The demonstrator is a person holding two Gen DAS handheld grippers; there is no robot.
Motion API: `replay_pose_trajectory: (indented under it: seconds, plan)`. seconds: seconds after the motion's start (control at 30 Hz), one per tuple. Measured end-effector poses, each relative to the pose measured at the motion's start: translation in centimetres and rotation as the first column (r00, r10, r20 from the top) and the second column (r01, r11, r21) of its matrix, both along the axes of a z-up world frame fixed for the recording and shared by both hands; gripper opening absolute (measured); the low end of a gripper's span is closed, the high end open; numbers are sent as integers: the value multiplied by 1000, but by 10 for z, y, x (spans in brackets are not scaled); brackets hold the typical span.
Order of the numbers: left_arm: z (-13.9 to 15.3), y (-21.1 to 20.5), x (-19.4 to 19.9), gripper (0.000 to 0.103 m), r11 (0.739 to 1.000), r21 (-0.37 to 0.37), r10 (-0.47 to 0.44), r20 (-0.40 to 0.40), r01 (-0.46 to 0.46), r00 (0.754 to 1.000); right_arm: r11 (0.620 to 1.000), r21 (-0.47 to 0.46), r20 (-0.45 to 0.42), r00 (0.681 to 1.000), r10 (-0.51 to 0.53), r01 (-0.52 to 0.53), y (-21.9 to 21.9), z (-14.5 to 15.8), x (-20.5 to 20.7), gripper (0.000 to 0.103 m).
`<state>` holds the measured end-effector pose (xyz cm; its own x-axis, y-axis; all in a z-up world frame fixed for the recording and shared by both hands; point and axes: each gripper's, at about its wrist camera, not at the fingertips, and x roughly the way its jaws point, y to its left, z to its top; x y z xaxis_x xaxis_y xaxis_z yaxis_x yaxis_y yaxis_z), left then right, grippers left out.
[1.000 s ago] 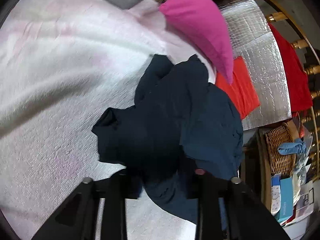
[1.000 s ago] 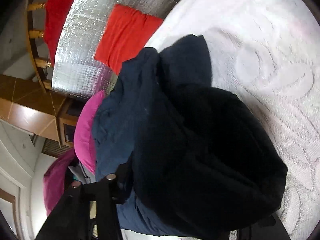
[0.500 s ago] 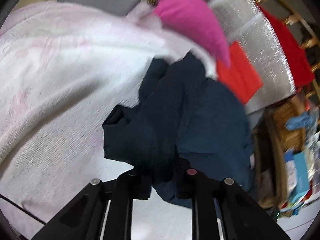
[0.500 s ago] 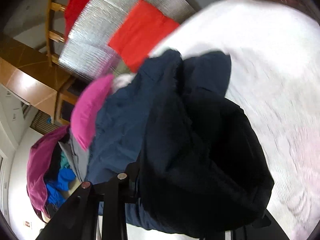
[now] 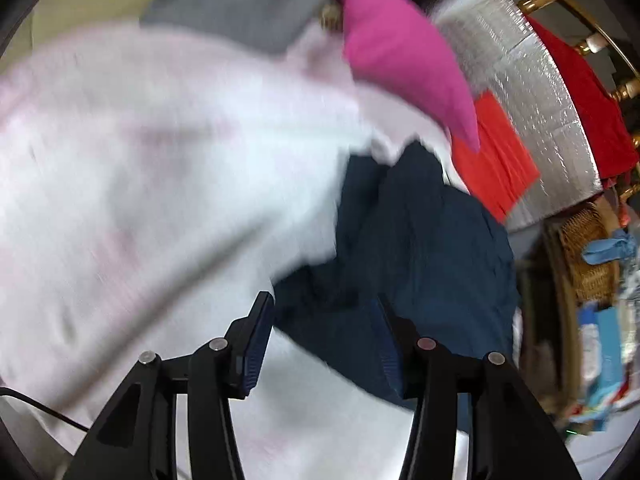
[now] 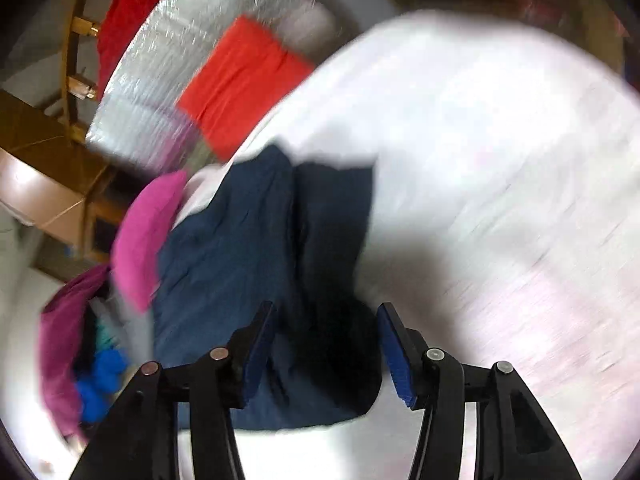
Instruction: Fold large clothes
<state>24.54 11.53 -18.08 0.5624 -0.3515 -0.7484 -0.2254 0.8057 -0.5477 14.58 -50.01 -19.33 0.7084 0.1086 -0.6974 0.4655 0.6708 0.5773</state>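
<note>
Both sets of jaws just opening, standing spread, gripping nothing. Left gripper (image 5: 324, 328) and right gripper (image 6: 326, 332) hovering over the navy garment (image 5: 420, 240), lying crumpled ahead between the jaws on white blanket (image 5: 160, 180).

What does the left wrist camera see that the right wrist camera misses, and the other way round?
Only the left wrist view shows a wicker basket and a grey cloth. Only the right wrist view shows a purple garment with something bright blue beside it. Both show the dark blue garment lying on the white blanket, the pink pillow, the folded red cloth on the silver mat, and an open gripper.
</note>
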Motion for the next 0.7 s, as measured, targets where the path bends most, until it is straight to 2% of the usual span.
replay_pose_trajectory:
  seconds: [0.03,0.07,0.13,0.17,0.27,0.37,0.43,0.53,0.63,0.7]
  plan:
    - [4,-1,1,54,999,36,7,26,-8,1000,999,-47,9,1000,-27,27,-2,8,-2,57]
    - [7,-6,5,58,997,76,-4,50,0,999,996,-77,37,998,-43,46,-3,16,-2,63]
    - [7,-19,15,61,992,121,-43,65,35,997,996,-81,86,996,-32,39,-1,21,6,70]
    - [5,-26,21,61,990,132,-63,61,54,996,996,-82,88,996,-14,21,2,20,15,70]
    - [-11,-41,36,67,988,136,-82,21,78,996,993,-114,30,999,15,-12,15,6,47,70]
    - [-33,-47,48,70,989,117,-84,-56,90,995,993,-113,-50,998,30,-35,19,-18,74,70]
    - [-37,-47,52,73,988,139,-64,-39,68,997,991,-133,-86,996,22,-33,24,-31,83,69]
    - [-44,-46,56,74,989,140,-49,-58,56,997,990,-141,-82,997,10,-21,24,-33,85,61]
    - [-55,-44,60,76,992,110,-51,-87,60,995,982,-190,-65,998,6,-19,27,-29,84,60]
    - [-52,-50,60,76,985,153,-65,-80,77,995,980,-197,-94,996,10,-28,29,-39,87,64]
